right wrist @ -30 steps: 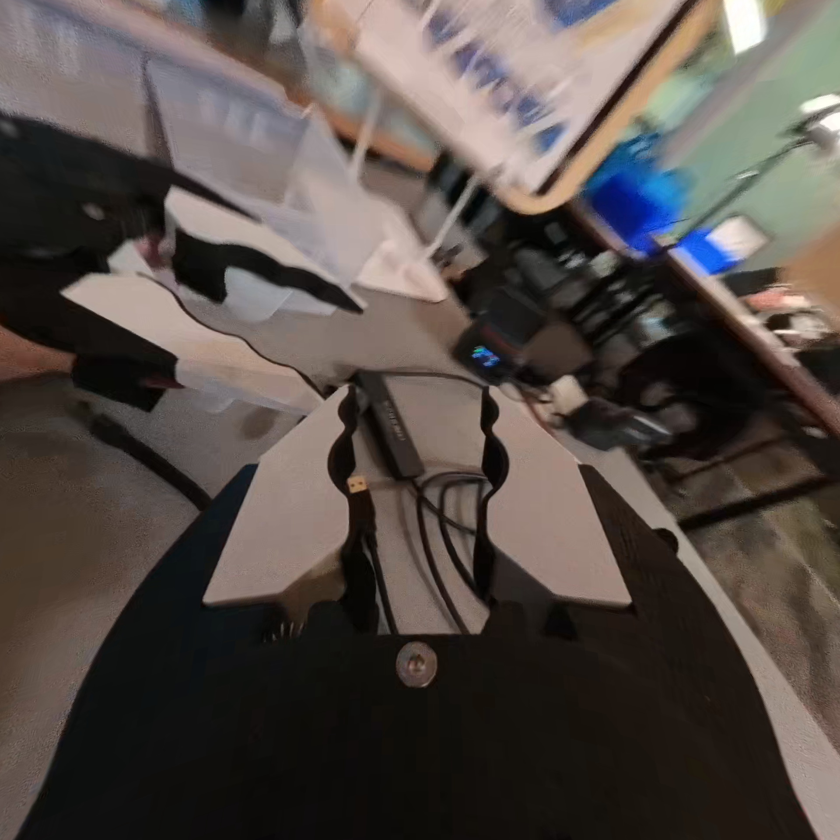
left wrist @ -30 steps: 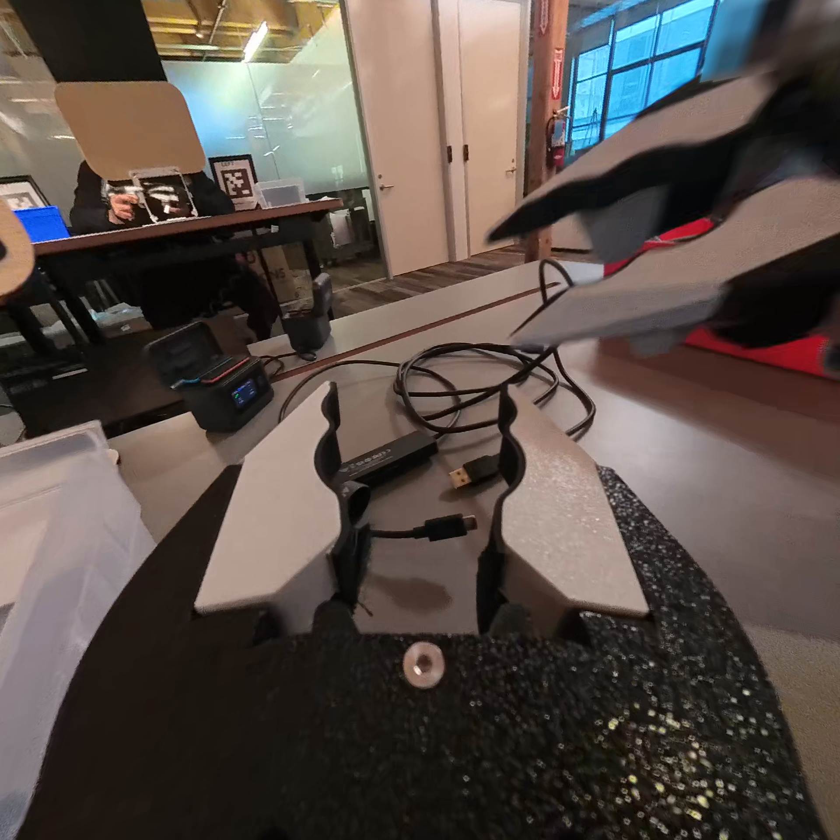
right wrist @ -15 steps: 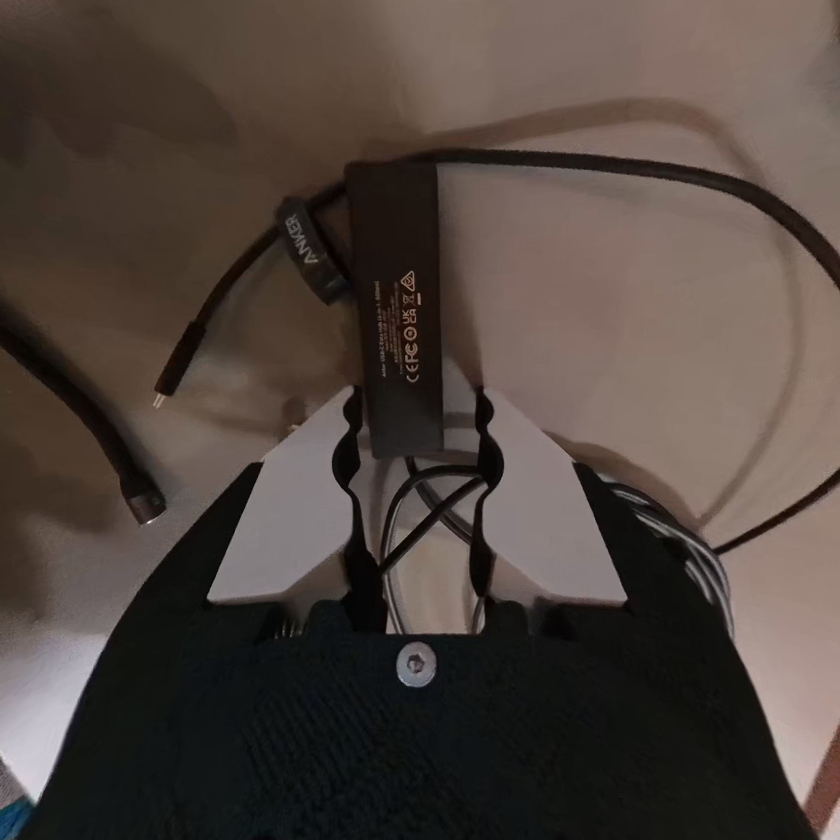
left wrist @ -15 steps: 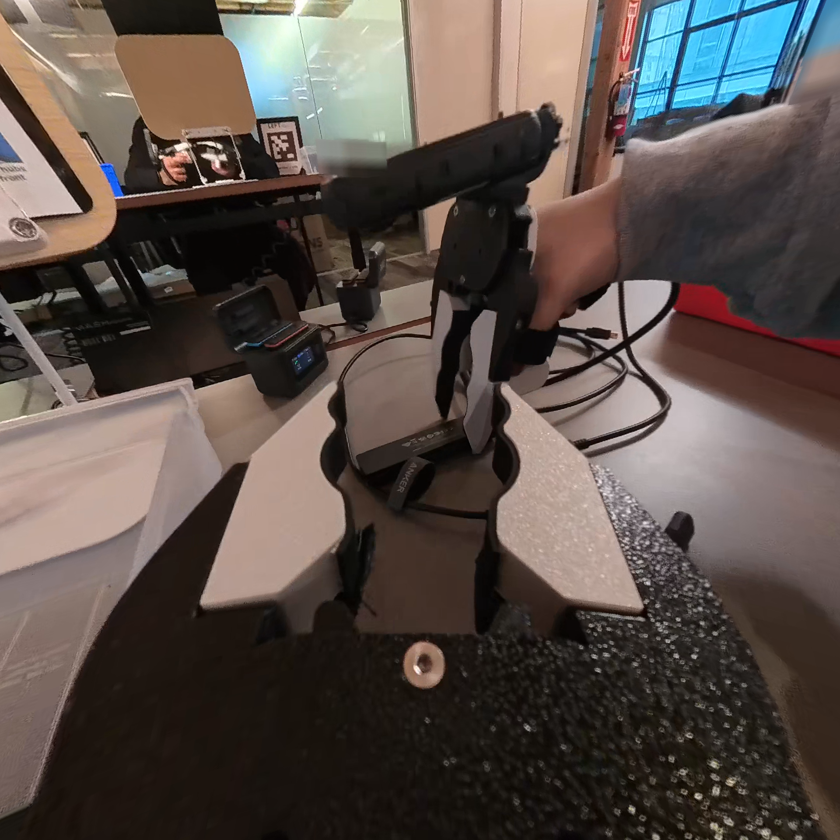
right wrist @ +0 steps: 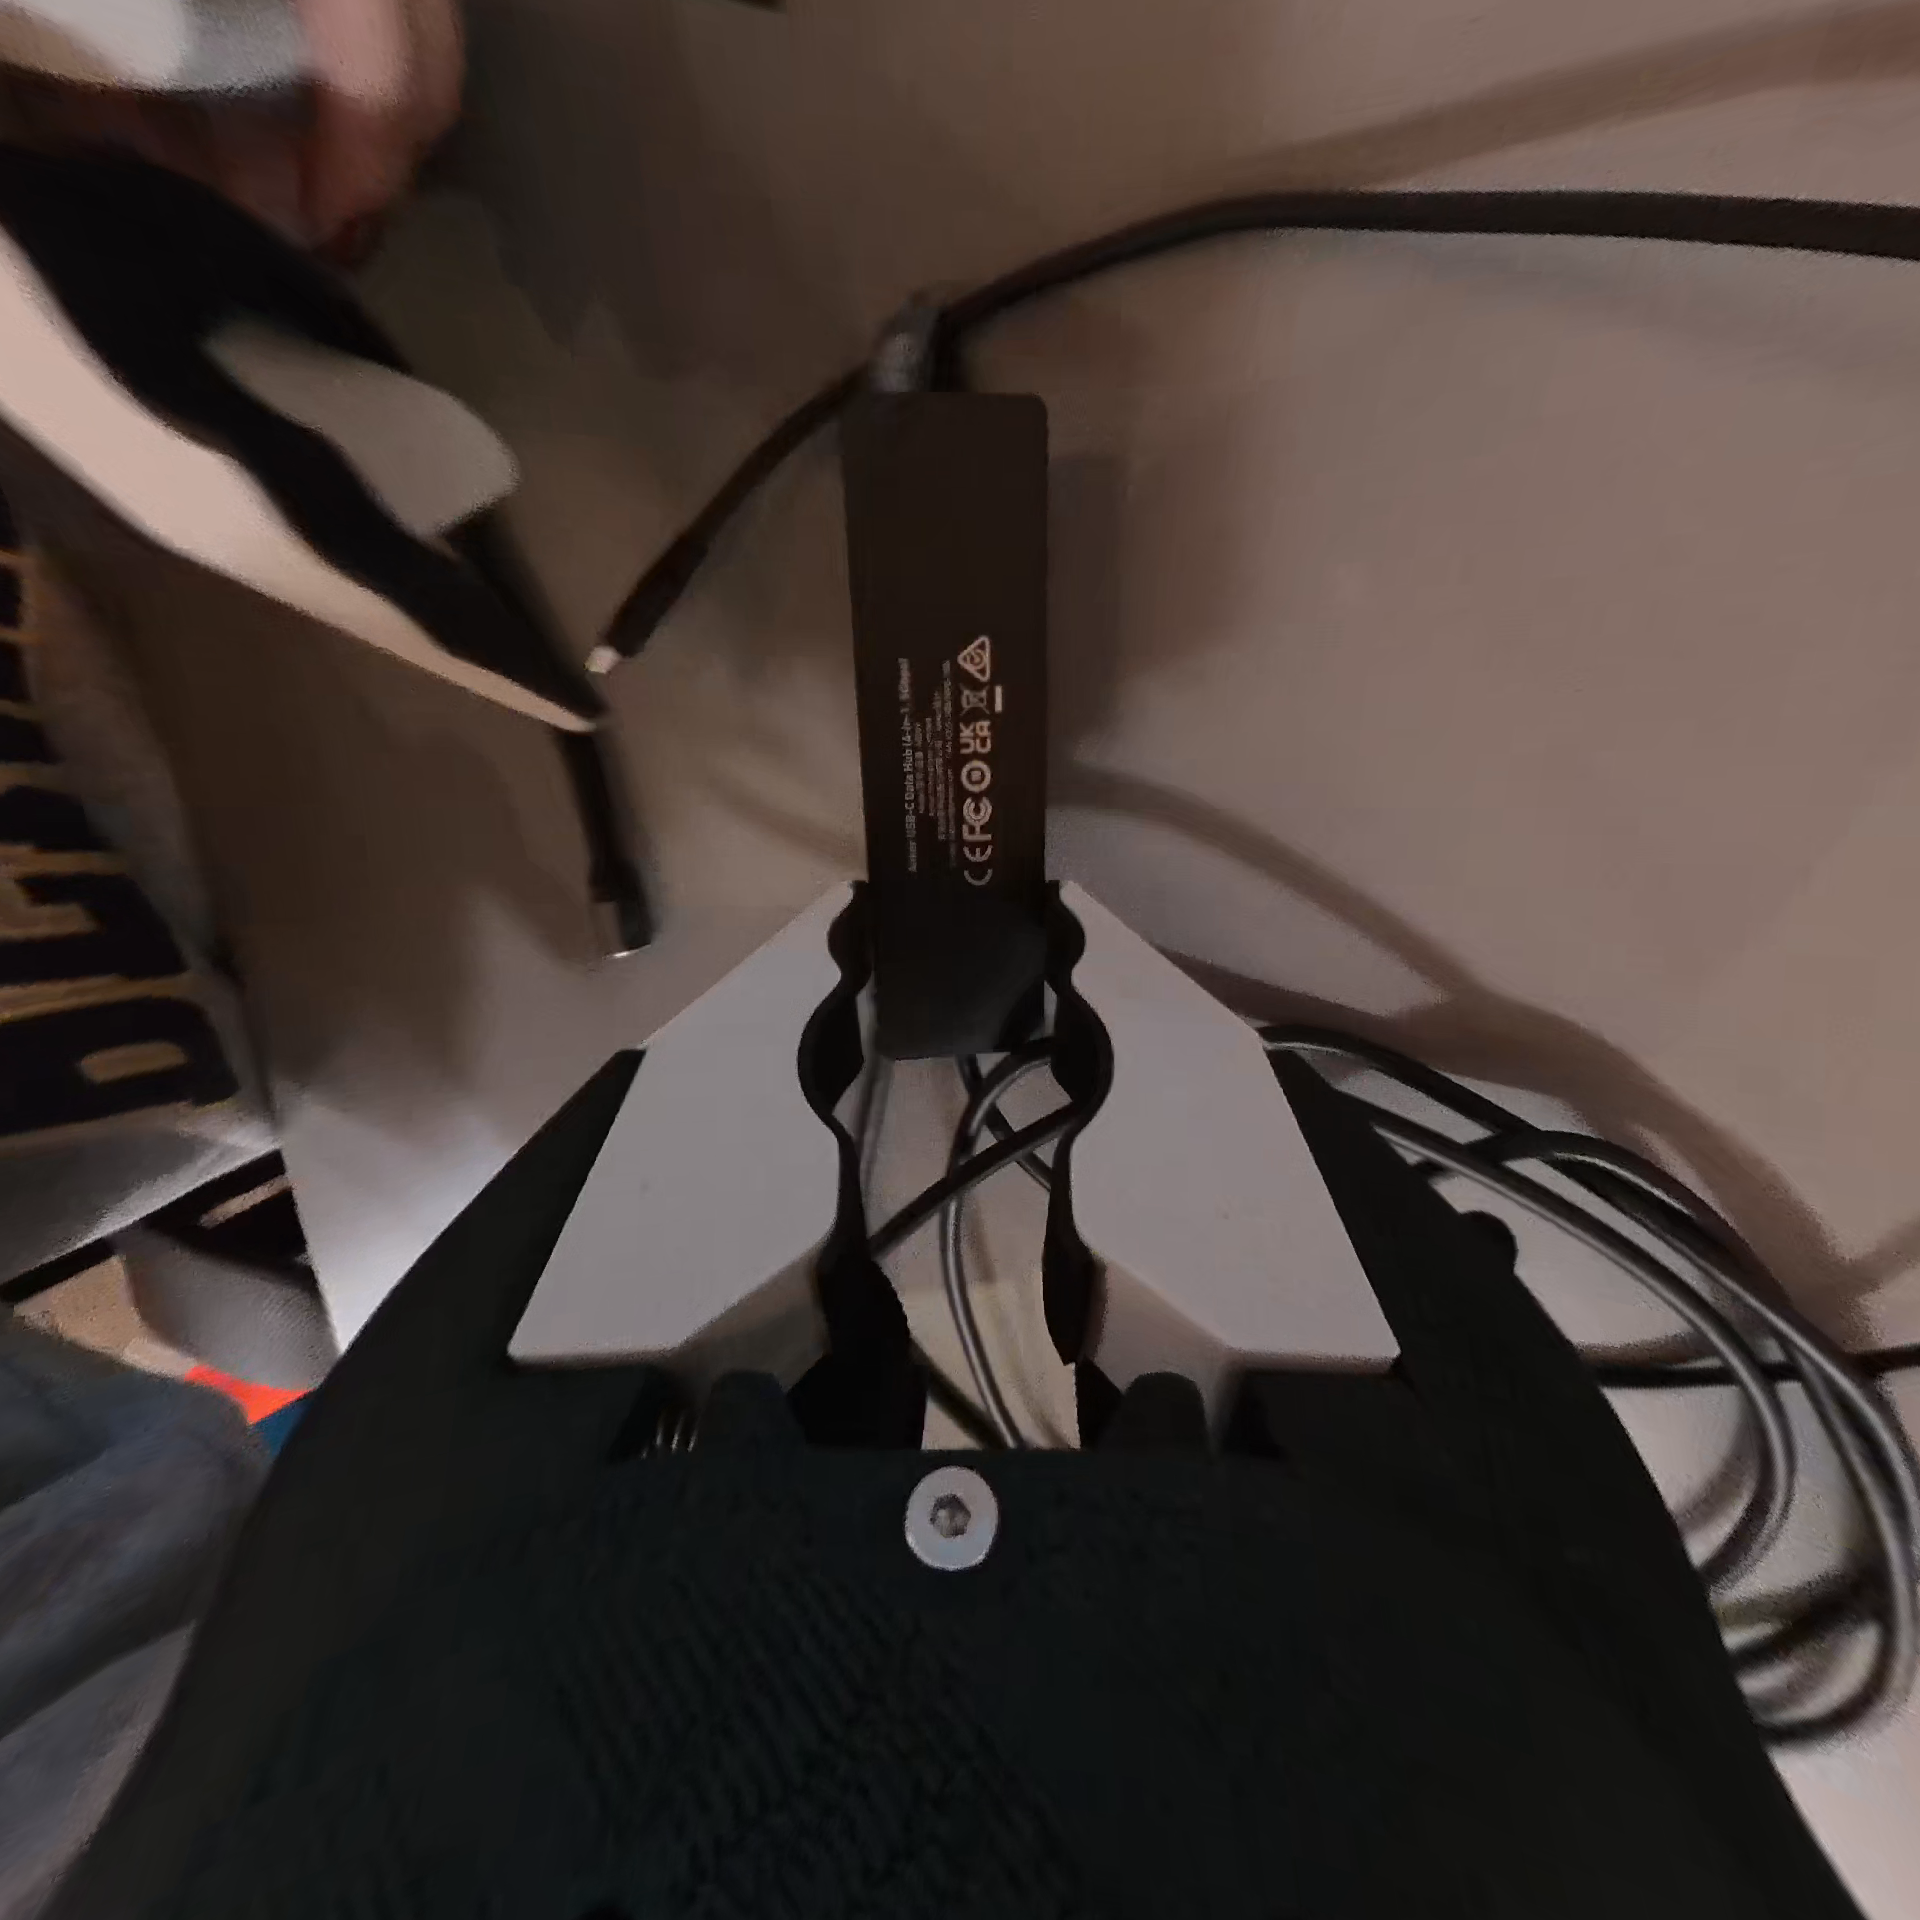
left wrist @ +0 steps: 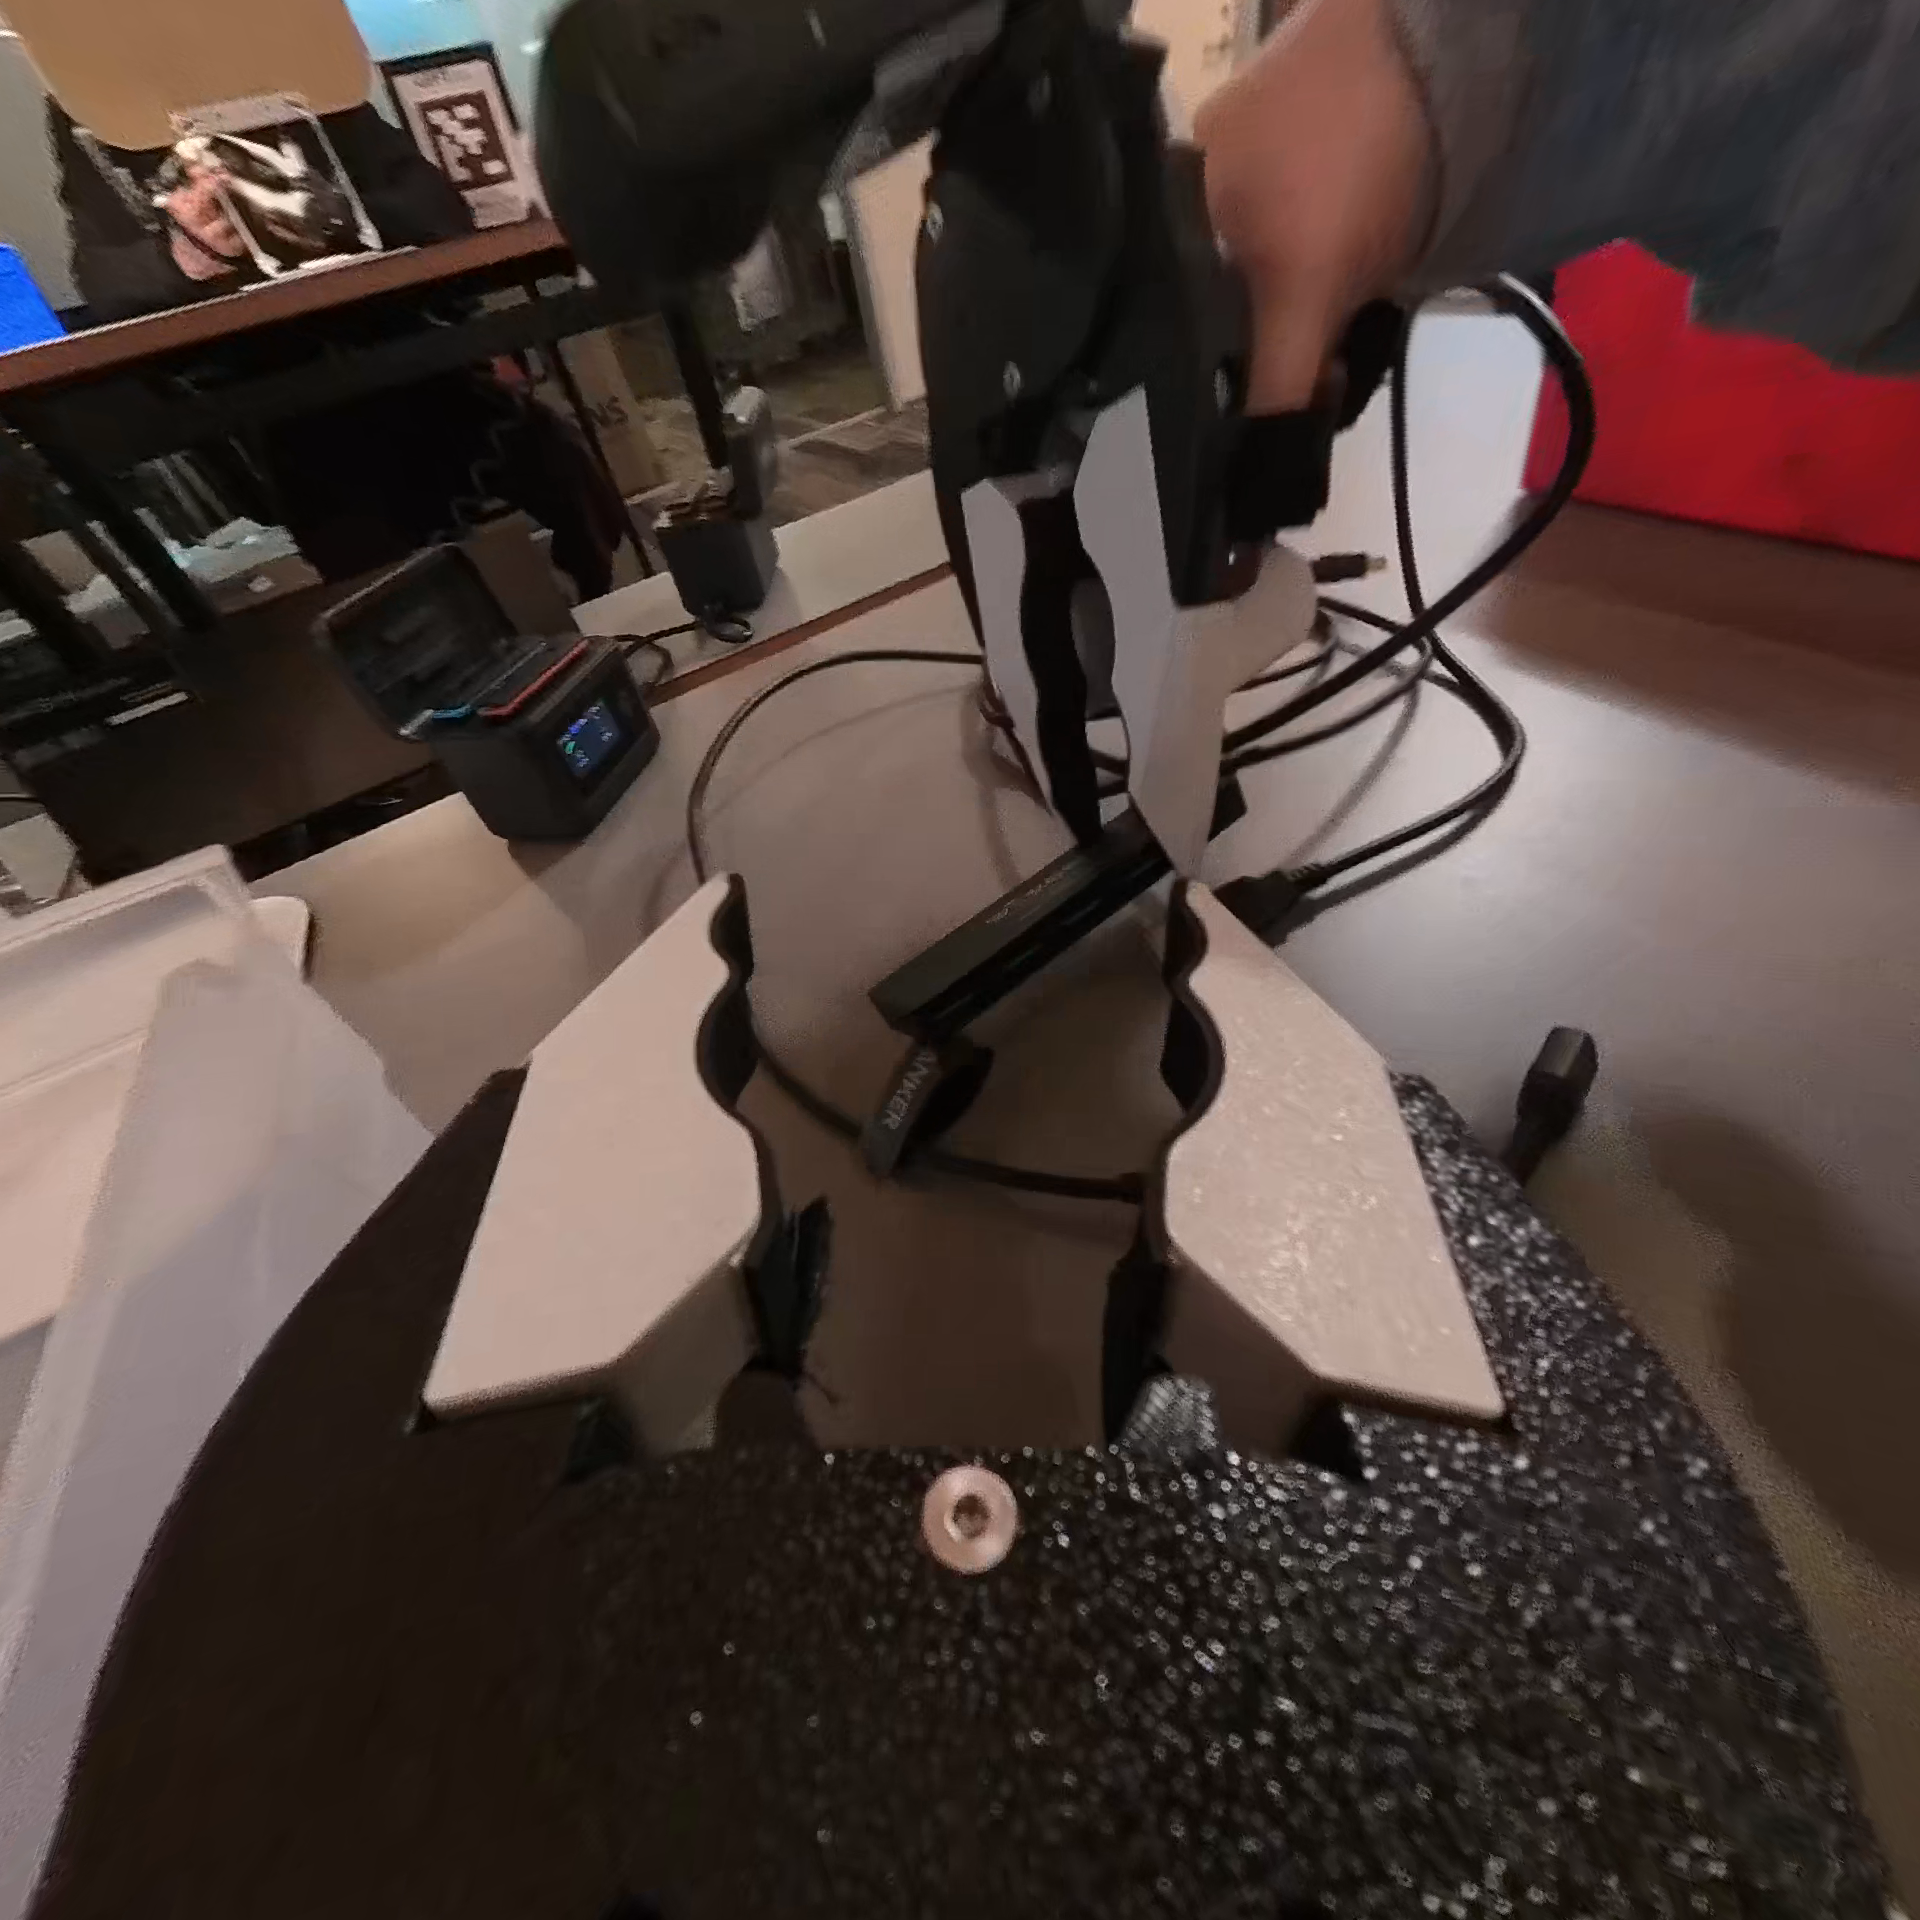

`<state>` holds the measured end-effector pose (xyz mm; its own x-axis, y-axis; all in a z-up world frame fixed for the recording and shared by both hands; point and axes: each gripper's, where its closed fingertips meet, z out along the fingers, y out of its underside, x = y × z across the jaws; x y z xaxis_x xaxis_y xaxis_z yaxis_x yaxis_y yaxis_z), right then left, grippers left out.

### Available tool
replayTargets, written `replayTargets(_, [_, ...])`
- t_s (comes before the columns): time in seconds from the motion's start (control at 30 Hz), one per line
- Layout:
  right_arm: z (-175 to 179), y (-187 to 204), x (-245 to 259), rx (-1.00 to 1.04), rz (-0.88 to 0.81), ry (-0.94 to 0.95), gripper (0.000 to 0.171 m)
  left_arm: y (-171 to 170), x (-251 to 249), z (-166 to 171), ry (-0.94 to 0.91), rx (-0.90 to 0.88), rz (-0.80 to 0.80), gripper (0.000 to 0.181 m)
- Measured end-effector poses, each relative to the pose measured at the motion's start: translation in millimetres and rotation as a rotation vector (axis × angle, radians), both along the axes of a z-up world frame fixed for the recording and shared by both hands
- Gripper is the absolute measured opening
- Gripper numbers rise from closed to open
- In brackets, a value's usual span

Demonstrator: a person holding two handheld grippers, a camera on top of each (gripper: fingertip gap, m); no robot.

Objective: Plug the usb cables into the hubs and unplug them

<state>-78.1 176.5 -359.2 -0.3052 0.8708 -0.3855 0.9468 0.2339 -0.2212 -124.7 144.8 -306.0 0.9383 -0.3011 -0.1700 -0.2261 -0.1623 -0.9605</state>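
Your right gripper [right wrist: 956,935] has now clamped onto the near end of the black USB hub [right wrist: 951,665] and tilted it off the table [right wrist: 1455,623], while your left gripper [left wrist: 956,987], jaws spread and empty, nears the loose cable plug [right wrist: 623,649], so plugging can begin.

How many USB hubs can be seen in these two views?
1. The black USB hub has its near end clamped between the fingers of the right gripper and is tilted up off the table. Another hub may lie outside both views.
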Motion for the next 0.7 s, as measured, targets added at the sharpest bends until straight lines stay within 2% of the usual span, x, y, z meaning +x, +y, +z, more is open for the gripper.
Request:
replayTargets(0.13, [20.1, -28.0, 13.3, -0.102, 0.059, 0.019, 0.031, -1.6, 16.2, -6.8, 0.079, -0.011, -0.081, 0.092])
replayTargets(0.23, [28.2, -48.6, 28.2, -0.133, 0.126, -0.011, 0.031, -6.5, 33.8, -9.0, 0.162, 0.014, -0.166, 0.088])
replayTargets(0.33, [32.1, -67.2, 42.1, -0.138, 0.199, -0.05, 0.031, -13.2, 51.5, -18.9, 0.247, 0.001, -0.262, 0.076])
replayTargets(0.4, [32.3, -71.9, 48.2, -0.113, 0.228, -0.073, 0.031, -22.0, 66.6, -21.3, 0.28, 0.013, -0.349, 0.056])
replayTargets(0.47, [34.3, -74.6, 51.5, -0.114, 0.24, -0.08, 0.031, -29.2, 76.4, -27.3, 0.326, 0.007, -0.414, 0.028])
replayTargets(0.5, [37.1, -77.6, 52.9, -0.139, 0.242, -0.08, 0.03, -28.2, 75.4, -33.1, 0.361, -0.013, -0.407, 0.027])
replayTargets(0.6, [42.2, -79.3, 55.2, -0.183, 0.223, -0.078, 0.03, -28.8, 77.6, -40.7, 0.403, -0.031, -0.424, 0.042])
replayTargets(0.67, [44.9, -82.3, 56.3, -0.217, 0.215, -0.074, 0.031, -33.0, 82.7, -34.4, 0.384, 0.001, -0.454, 0.032])
replayTargets(0.7, [45.9, -85.2, 56.9, -0.236, 0.216, -0.073, 0.031, -33.0, 81.4, -31.0, 0.381, 0.015, -0.446, 0.017])
